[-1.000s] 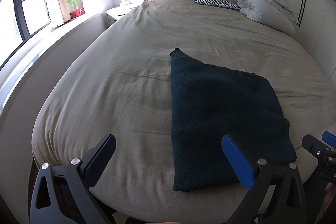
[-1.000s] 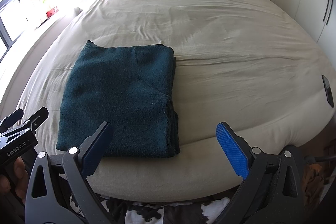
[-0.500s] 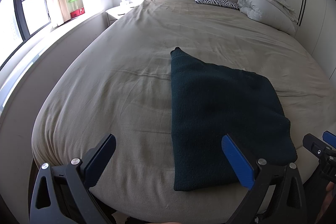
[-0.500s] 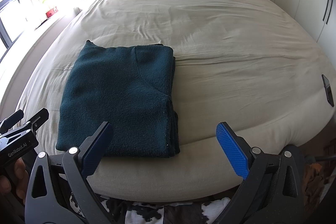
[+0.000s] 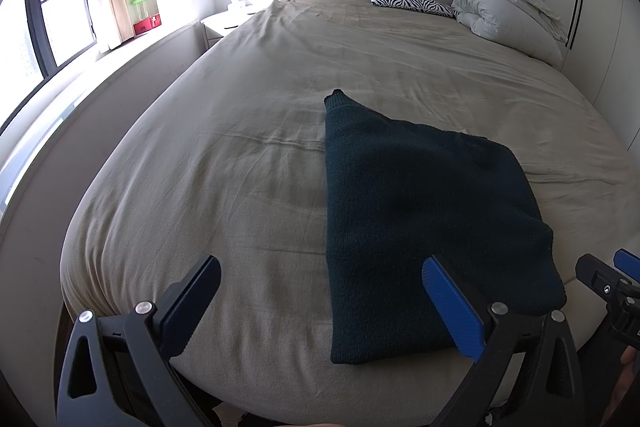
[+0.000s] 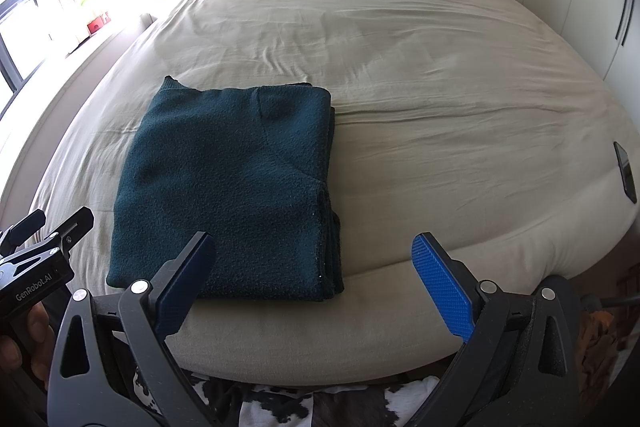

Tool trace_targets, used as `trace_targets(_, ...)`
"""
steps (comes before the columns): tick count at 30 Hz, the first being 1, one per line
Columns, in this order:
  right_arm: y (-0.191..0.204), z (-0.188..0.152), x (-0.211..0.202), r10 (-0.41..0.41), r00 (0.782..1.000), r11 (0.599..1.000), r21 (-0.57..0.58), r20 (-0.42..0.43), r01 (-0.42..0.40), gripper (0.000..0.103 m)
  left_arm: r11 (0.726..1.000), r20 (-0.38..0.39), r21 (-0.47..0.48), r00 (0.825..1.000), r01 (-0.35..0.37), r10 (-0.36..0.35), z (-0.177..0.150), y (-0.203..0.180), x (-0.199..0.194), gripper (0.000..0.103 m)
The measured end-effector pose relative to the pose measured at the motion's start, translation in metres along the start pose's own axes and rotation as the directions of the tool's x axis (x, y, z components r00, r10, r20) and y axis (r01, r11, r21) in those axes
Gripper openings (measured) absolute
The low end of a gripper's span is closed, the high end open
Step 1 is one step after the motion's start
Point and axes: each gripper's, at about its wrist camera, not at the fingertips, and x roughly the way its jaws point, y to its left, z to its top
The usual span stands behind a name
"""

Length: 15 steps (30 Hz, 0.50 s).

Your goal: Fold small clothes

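Note:
A dark teal sweater (image 5: 420,211) lies folded into a flat rectangle near the foot edge of the beige bed (image 5: 248,131). It also shows in the right wrist view (image 6: 236,183), with stacked layers along its right edge. My left gripper (image 5: 320,303) is open and empty, held back from the bed's foot edge, left of the sweater's near corner. My right gripper (image 6: 312,279) is open and empty, just off the sweater's near right corner. Each gripper shows at the edge of the other's view.
A white duvet (image 5: 508,11) and a zebra pillow (image 5: 412,1) lie at the headboard. A dark phone (image 6: 625,171) lies at the bed's right edge. A nightstand (image 5: 222,23) and window ledge are on the left. A cowhide rug (image 6: 320,403) lies below the bed's foot.

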Motion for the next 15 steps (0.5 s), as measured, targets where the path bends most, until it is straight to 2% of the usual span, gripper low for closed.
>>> trace_targets(15,-0.0003,0.0,0.0007,0.002,1.0,1.0,0.0,-0.003,-0.002,0.1,1.0,-0.005,0.001,1.0,0.002,-0.002,-0.0021,0.0003,0.002,0.103)
